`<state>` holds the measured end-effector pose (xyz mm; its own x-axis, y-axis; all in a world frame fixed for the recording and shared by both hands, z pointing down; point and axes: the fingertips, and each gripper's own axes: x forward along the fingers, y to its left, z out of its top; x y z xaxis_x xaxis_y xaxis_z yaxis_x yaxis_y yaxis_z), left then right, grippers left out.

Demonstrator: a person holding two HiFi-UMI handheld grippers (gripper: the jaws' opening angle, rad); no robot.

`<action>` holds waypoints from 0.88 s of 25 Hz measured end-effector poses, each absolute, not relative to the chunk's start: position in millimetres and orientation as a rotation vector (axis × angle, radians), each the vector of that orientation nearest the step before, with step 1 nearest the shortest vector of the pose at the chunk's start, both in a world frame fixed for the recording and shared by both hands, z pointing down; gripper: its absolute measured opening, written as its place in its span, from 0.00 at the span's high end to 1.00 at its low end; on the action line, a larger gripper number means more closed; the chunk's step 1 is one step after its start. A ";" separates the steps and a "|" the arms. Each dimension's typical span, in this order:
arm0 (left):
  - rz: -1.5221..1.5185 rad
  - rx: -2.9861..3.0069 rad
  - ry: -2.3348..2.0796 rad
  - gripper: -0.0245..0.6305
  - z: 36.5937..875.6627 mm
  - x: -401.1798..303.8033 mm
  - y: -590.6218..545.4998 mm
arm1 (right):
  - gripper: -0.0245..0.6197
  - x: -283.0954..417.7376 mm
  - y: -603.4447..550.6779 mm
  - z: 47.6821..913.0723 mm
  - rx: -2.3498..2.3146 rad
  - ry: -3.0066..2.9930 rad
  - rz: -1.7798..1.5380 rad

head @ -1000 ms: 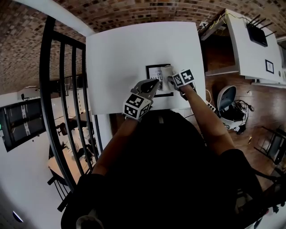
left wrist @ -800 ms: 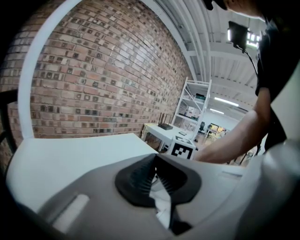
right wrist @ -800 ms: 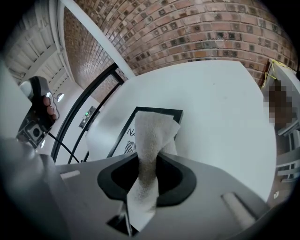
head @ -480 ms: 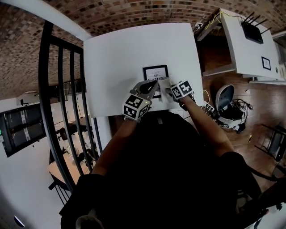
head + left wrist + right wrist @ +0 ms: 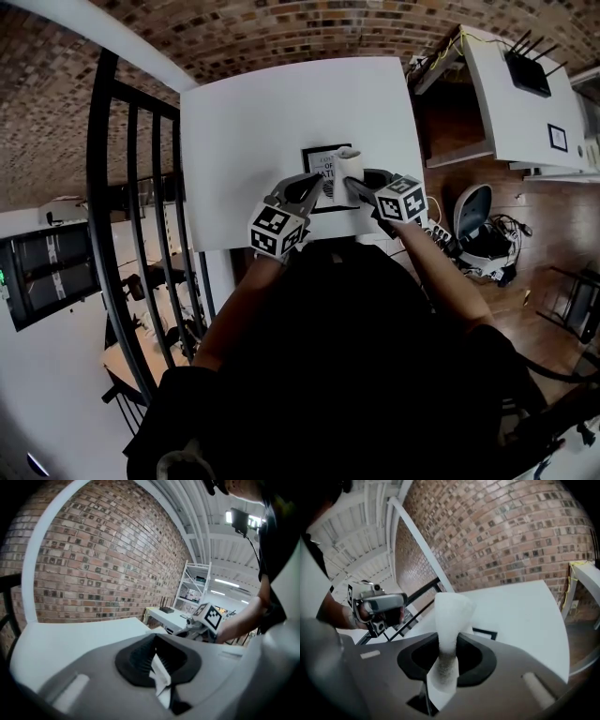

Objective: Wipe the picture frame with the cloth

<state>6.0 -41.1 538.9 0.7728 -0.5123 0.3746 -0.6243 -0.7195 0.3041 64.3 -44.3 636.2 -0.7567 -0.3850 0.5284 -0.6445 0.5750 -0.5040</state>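
The black picture frame (image 5: pixel 319 161) lies flat on the white table (image 5: pixel 262 112) near its front edge. My left gripper (image 5: pixel 317 186) sits at the frame's left side, shut on a white and dark edge (image 5: pixel 159 677) that looks like the frame's. My right gripper (image 5: pixel 358 187) is at the frame's right side, shut on the white cloth (image 5: pixel 349 171). The cloth (image 5: pixel 449 620) stands up from the jaws in a roll over the frame. One corner of the frame (image 5: pixel 486 633) shows beyond it.
A black railing (image 5: pixel 131 187) runs along the table's left side. A white desk (image 5: pixel 525 84) with a router stands to the right, with an office chair (image 5: pixel 473 211) and cables on the wooden floor. A brick wall rises behind the table.
My right gripper has drawn back toward me across the frame with the cloth, which now stands more upright. The left gripper has stayed at the frame's left edge.
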 end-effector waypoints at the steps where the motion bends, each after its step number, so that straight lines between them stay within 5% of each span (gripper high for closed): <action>1: 0.352 2.563 -0.864 0.96 533.3 5.1 -42.4 | 0.81 65.3 -51.2 616.8 0.865 -2.509 0.947; 13: 0.073 2.732 -0.863 0.96 435.9 9.4 -45.7 | 0.82 60.4 -50.5 439.4 0.855 -2.941 0.230; 22: -0.001 2.831 -0.874 0.96 390.9 6.3 -35.3 | 0.82 52.5 -39.2 378.9 0.832 -3.032 0.032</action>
<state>6.3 -35.3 390.9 0.8275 -0.5591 0.0515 -0.5589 -0.8115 0.1704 52.5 -39.2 378.9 -0.8599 -0.5104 0.0028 -0.5103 0.8597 -0.0201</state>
